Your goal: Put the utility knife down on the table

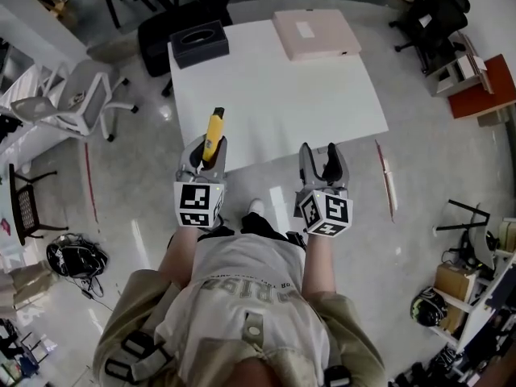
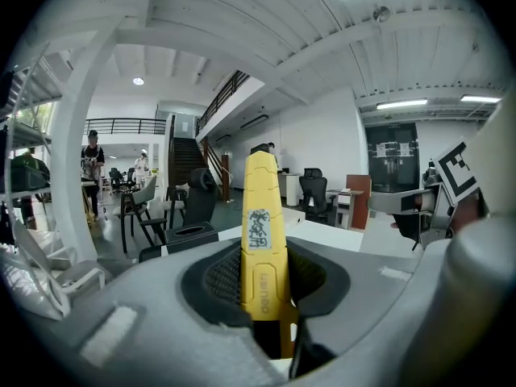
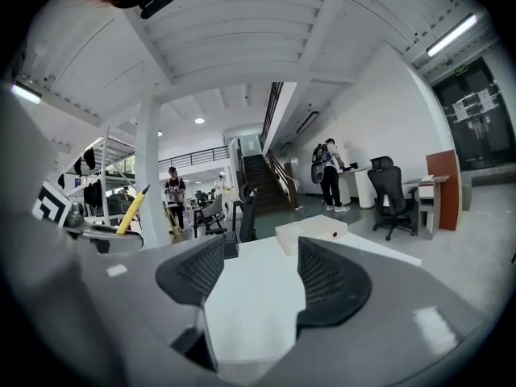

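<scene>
A yellow utility knife (image 1: 213, 133) sticks forward out of my left gripper (image 1: 207, 153), whose jaws are shut on its handle; in the left gripper view the knife (image 2: 261, 240) stands upright between the pads. It hangs at the near edge of the white table (image 1: 282, 103). My right gripper (image 1: 322, 161) is beside it to the right, open, with nothing between its pads (image 3: 330, 276). From the right gripper view the knife (image 3: 131, 210) shows at the far left.
A dark tissue box (image 1: 198, 43) sits on the table's far left corner and a flat pink box (image 1: 314, 32) on its far right. Office chairs (image 1: 76, 103) stand to the left; people stand far off in the room.
</scene>
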`<state>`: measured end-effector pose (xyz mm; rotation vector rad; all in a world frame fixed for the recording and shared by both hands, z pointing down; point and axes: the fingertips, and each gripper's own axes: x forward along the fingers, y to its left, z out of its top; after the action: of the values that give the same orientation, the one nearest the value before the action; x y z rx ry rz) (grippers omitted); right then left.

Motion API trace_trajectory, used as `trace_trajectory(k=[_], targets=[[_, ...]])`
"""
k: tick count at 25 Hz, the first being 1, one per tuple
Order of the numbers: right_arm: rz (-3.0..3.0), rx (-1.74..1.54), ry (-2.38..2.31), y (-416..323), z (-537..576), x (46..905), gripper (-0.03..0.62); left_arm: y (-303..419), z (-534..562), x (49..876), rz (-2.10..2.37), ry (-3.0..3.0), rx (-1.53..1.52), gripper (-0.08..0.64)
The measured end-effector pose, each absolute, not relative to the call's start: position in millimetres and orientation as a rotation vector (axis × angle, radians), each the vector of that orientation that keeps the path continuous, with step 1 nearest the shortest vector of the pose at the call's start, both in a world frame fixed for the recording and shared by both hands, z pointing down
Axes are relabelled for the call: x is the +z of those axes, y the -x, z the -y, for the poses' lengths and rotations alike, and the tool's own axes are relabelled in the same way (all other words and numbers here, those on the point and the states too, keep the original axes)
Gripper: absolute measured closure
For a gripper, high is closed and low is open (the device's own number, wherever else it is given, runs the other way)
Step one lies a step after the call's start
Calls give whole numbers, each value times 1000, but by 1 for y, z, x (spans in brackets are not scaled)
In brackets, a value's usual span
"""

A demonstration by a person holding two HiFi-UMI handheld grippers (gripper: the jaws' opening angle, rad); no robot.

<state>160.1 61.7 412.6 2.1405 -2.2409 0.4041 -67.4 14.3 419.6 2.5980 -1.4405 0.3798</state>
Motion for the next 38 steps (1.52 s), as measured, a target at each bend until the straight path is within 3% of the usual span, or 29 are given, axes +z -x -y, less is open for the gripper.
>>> trace_trajectory(k=[13, 38], targets=[[2304, 484, -1863, -182, -9, 444, 322, 26, 29, 452, 1291, -2661, 658, 466], [2425, 388, -1075, -93, 65, 466, 321, 7, 88, 513, 302, -2971, 1403, 466]])
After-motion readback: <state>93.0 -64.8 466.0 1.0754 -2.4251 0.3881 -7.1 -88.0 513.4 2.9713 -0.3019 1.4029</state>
